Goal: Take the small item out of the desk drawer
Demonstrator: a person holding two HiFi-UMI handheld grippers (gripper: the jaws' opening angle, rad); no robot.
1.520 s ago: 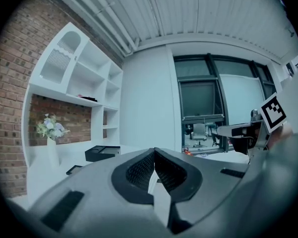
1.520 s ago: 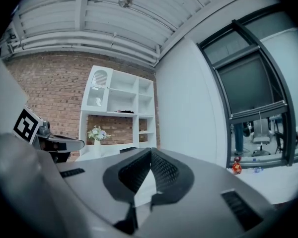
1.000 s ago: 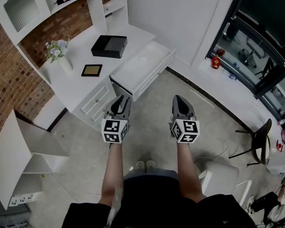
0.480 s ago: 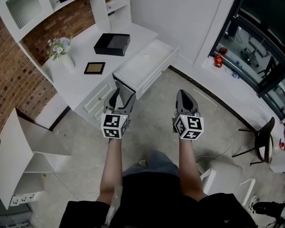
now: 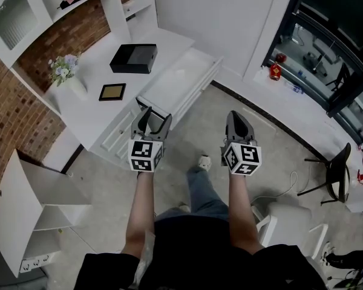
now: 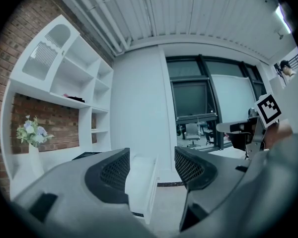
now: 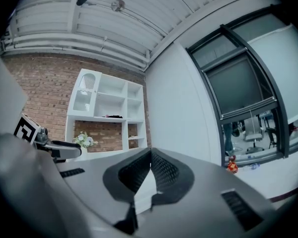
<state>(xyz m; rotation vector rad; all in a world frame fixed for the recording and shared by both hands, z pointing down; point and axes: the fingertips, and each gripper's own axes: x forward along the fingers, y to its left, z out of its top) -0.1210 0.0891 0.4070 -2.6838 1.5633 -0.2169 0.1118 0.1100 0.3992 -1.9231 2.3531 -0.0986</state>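
Note:
The white desk (image 5: 97, 110) has its drawer (image 5: 181, 80) pulled out towards me. The drawer's inside looks plain white, and I cannot make out a small item in it. My left gripper (image 5: 152, 118) hangs in the air just in front of the drawer's near corner, jaws open and empty. In the left gripper view the drawer (image 6: 141, 180) shows between the spread jaws of the left gripper (image 6: 151, 170). My right gripper (image 5: 238, 122) is over the floor to the right of the drawer, shut and empty. The right gripper (image 7: 150, 170) has its pads meeting.
On the desk are a black box (image 5: 134, 58), a small framed picture (image 5: 112, 92) and a vase of flowers (image 5: 65, 72). A white shelf unit (image 5: 30, 204) lies on the floor at left. A chair (image 5: 333, 174) stands at right. My foot (image 5: 204, 161) is stepping forward.
The left gripper's jaws went from nearly shut to wide open. I have stepped closer to the desk, with one leg swung forward. The right gripper stayed shut.

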